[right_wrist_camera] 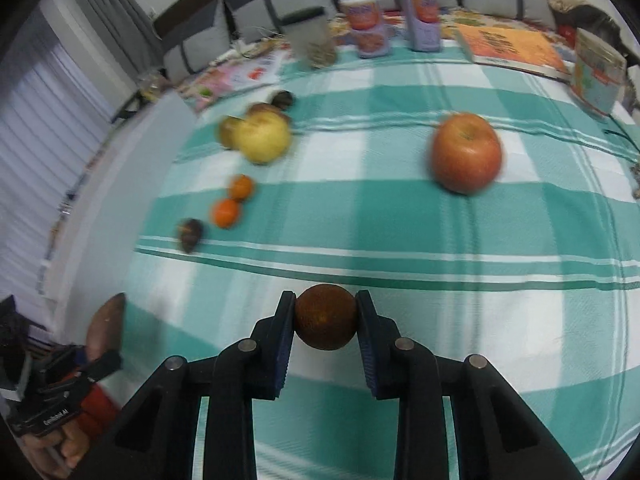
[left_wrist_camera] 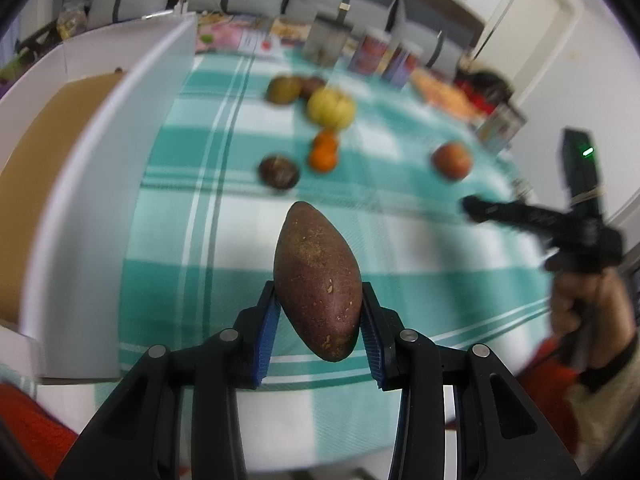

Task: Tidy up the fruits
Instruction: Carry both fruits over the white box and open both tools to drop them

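Note:
My left gripper [left_wrist_camera: 319, 292] is shut on a long, reddish-brown oval fruit [left_wrist_camera: 316, 280], held above the teal checked cloth [left_wrist_camera: 400, 272]. In the right wrist view that fruit [right_wrist_camera: 106, 328] shows at the lower left. A small, dark brown round fruit [right_wrist_camera: 326, 322] sits between the pads of my right gripper [right_wrist_camera: 325, 300], which is shut on it. Loose on the cloth lie a red apple [right_wrist_camera: 466, 152], a yellow fruit [right_wrist_camera: 264, 136], two tangerines [right_wrist_camera: 226, 212] and a dark fruit [right_wrist_camera: 190, 234]. More brownish fruits [left_wrist_camera: 284, 89] lie behind the yellow one.
A white box wall [left_wrist_camera: 80, 200] with a brown floor stands along the cloth's left side. At the back stand a jar [right_wrist_camera: 314, 40], cans [right_wrist_camera: 366, 24] and a carton [right_wrist_camera: 424, 20]; a book [right_wrist_camera: 516, 48] and a box [right_wrist_camera: 598, 72] are at the right. Grey cushions line the far edge.

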